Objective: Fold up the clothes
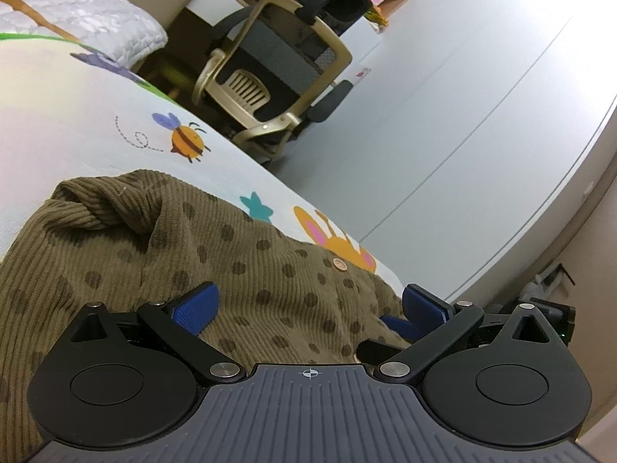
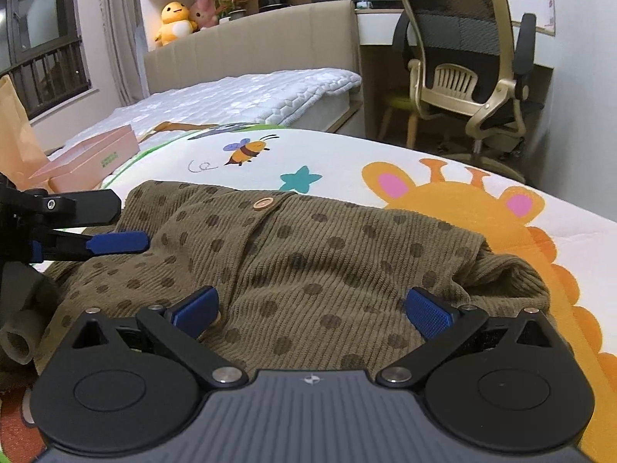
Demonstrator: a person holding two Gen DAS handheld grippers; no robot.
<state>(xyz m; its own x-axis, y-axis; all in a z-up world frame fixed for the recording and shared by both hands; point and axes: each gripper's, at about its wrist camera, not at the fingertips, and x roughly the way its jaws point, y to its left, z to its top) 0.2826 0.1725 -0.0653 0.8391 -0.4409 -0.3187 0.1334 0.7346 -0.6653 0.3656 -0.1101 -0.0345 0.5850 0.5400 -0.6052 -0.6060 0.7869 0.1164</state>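
- Bedroom setting, left wrist view: a cartoon-printed bedspread (image 1: 58, 123) with a bee and a giraffe fills the left and centre of the frame; grey floor (image 1: 462, 96) takes up the right.
- An office chair (image 1: 277, 77) with a gold frame and black mesh stands at upper centre, off the bed edge.
- A quilted white blanket (image 1: 77, 11) lies at upper left.
- The olive corduroy garment (image 1: 173, 254), dark-spotted, lies spread across the lower left and centre of the bedspread. One end is bunched into a raised fold at centre left. A round wooden button (image 1: 339, 264) shows near its right edge.
- The left gripper (image 1: 310, 308) sits over the garment at lower centre, its blue-padded fingers (image 1: 196, 306) spread wide apart with nothing between them.
- Part of the other gripper's blue pad and black finger shows just beside the right finger, on the cloth.
- Right wrist view: the same bedspread (image 2: 347, 154) runs across mid-frame; the chair (image 2: 462, 58) stands at upper right, a padded headboard (image 2: 250, 38) and plush toys (image 2: 175, 23) at upper left, a pink box (image 2: 88, 156) at centre left.
- The garment (image 2: 308, 254) lies flat across the centre, button (image 2: 262, 203) toward the top, its right end rolled into an open tube at centre right.
- The right gripper (image 2: 312, 308) rests low over the cloth, released, fingers well apart.
- The left gripper (image 2: 112, 231) enters from the left edge, seen side-on over the garment's left edge.
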